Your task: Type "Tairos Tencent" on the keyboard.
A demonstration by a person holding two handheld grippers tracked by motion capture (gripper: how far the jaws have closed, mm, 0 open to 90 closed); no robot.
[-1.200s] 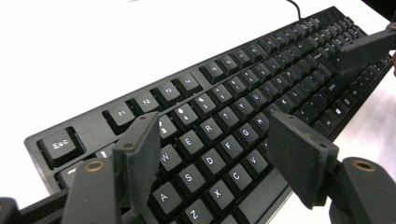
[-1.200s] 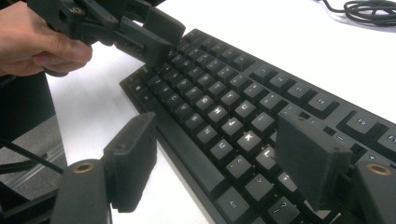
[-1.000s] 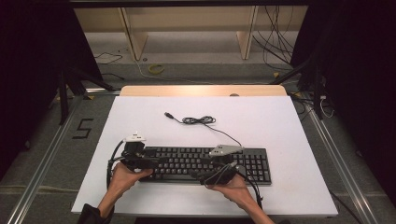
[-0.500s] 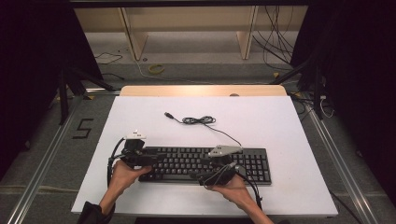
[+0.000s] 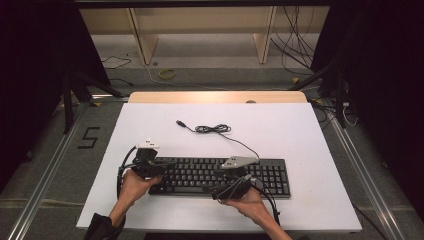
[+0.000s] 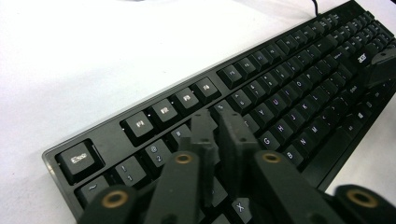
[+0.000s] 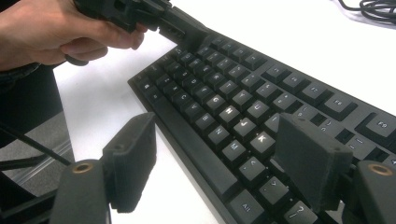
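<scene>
The left gripper (image 5: 159,167), matt black with brass-coloured pivots, is held over the left end of the keyboard (image 5: 220,176); its jaws have just been closing and are seen drawn together with nothing between them, tips above the number row. The keyboard, a flat black plastic slab of square keycaps, is laid near the front edge of the white, smooth table (image 5: 300,130). The right gripper (image 5: 235,181) is poised at the keyboard's front edge, its foam-faced jaws spread wide. A coiled black cable (image 5: 212,129) is seen behind. A grey floor surrounds the table.
</scene>
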